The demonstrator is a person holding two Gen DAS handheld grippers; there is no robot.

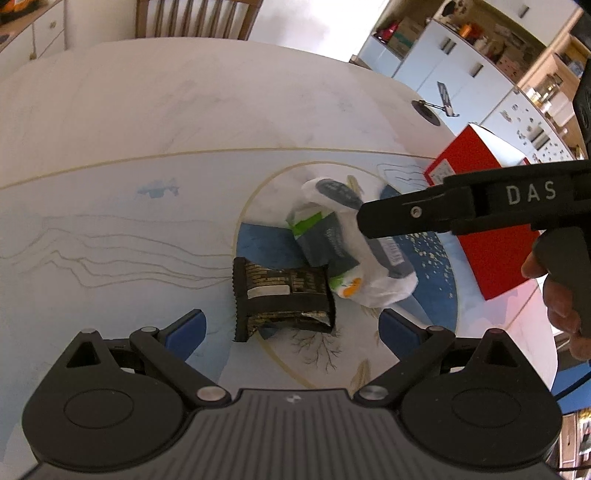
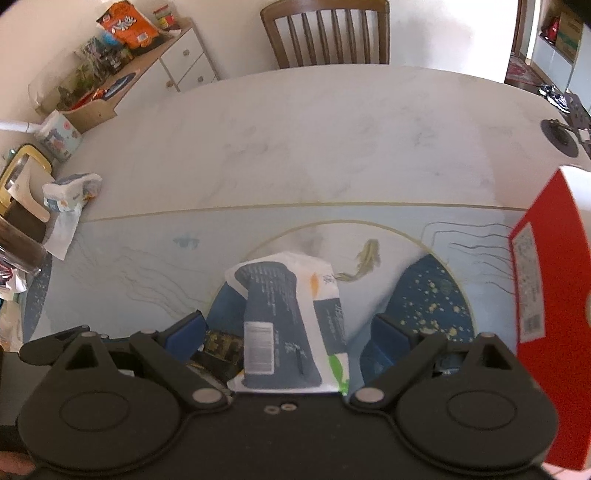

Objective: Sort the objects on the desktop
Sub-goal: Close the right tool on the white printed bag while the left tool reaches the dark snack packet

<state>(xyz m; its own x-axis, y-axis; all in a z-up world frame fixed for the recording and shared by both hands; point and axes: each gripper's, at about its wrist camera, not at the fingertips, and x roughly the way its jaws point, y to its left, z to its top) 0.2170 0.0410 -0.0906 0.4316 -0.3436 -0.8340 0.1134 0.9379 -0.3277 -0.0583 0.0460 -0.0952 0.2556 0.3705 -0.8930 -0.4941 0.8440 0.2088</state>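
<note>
A black and gold snack packet (image 1: 282, 301) lies on the painted table mat (image 1: 110, 229). Just right of it lies a white, grey and green packet (image 1: 354, 247). My left gripper (image 1: 291, 325) is open, its blue pads either side of the black packet and a little above it. In the right wrist view, my right gripper (image 2: 286, 332) is open above the white packet (image 2: 291, 325), whose near end lies between the blue pads; the black packet (image 2: 221, 349) peeks out at its left. The right gripper's black body (image 1: 480, 206) also reaches in from the right in the left wrist view.
A red box (image 1: 487, 221) stands at the right of the mat, also in the right wrist view (image 2: 546, 314). A tissue pack (image 2: 70, 192) lies at the table's far left. A black round phone-stand base (image 2: 561, 138) sits far right. A wooden chair (image 2: 325, 33) stands behind the table.
</note>
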